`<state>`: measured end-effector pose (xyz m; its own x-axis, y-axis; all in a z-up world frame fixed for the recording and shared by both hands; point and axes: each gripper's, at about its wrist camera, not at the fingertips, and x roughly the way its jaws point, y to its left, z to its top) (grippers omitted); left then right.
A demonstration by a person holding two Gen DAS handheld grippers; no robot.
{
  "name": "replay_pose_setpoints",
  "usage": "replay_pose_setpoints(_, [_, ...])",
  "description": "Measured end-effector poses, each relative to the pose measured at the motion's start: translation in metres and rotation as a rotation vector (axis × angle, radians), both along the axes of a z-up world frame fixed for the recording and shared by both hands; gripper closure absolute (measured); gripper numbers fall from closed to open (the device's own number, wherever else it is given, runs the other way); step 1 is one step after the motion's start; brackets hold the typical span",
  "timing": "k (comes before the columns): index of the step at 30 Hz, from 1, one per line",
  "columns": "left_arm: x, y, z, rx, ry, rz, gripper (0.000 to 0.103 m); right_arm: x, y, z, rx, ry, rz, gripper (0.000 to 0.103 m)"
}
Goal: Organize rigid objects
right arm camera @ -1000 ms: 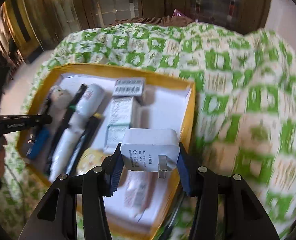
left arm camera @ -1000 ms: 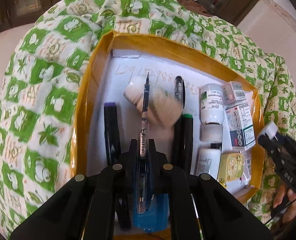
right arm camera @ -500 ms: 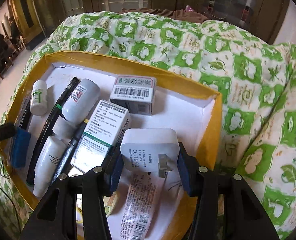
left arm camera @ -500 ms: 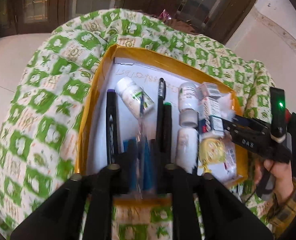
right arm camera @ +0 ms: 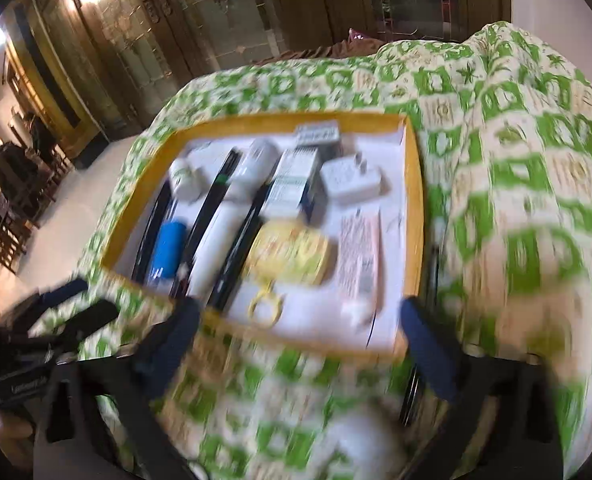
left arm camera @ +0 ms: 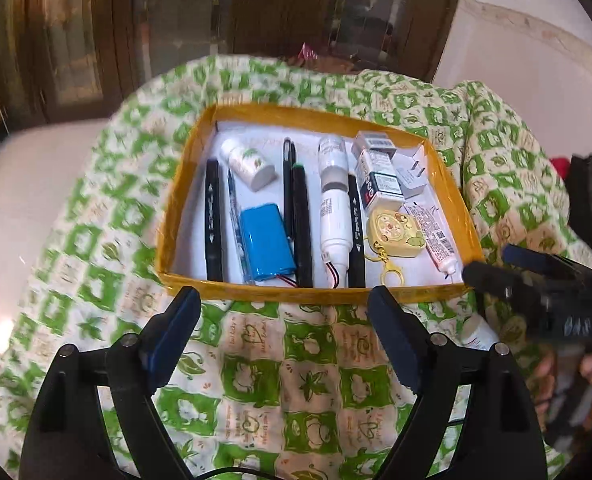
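Note:
A yellow-rimmed box (left arm camera: 255, 293) (right arm camera: 414, 200) with a white floor lies on the green-checked cloth. In it a clear blue pen (left arm camera: 233, 208) rests between a black marker (left arm camera: 212, 216) and a blue battery pack (left arm camera: 267, 242). A white plug charger (left arm camera: 412, 178) (right arm camera: 350, 180) sits at the box's back right. My left gripper (left arm camera: 281, 304) hangs just in front of the box's near rim, its jaws opening with nothing between them. My right gripper (right arm camera: 300, 316) is also near that rim, its jaws opening and empty.
The box also holds white bottles (left arm camera: 334, 208), more markers, small cartons (left arm camera: 380, 184), a yellow keychain case (left arm camera: 394, 232) and a tube (left arm camera: 436, 240). A white bottle (left arm camera: 476, 334) lies on the cloth at the box's near right corner. Dark wooden doors stand behind.
The left gripper let go of the pen and the right let go of the charger; both things now lie in the box. Both grippers drew back to the near rim with jaws wide.

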<state>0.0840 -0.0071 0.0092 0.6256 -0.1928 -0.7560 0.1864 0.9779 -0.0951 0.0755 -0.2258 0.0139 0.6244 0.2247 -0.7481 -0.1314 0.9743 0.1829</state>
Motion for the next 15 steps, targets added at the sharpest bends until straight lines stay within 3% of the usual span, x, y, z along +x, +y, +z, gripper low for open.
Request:
replay_pose_setpoints(2, [-0.015,-0.004,0.006,0.09,-0.086,0.045,0.017,-0.015,0.004,0.0,-0.032,-0.01,-0.029,0.001])
replay_pose_setpoints(4, [-0.026,-0.004,0.007,0.129,-0.138,0.064,0.017,-0.029,0.005,-0.002,-0.04,-0.016,-0.046,0.001])
replay_pose_setpoints(15, [-0.036,-0.005,-0.005,0.129,-0.115,0.033,0.016,-0.054,0.008,-0.003,-0.115,-0.103,-0.114,0.001])
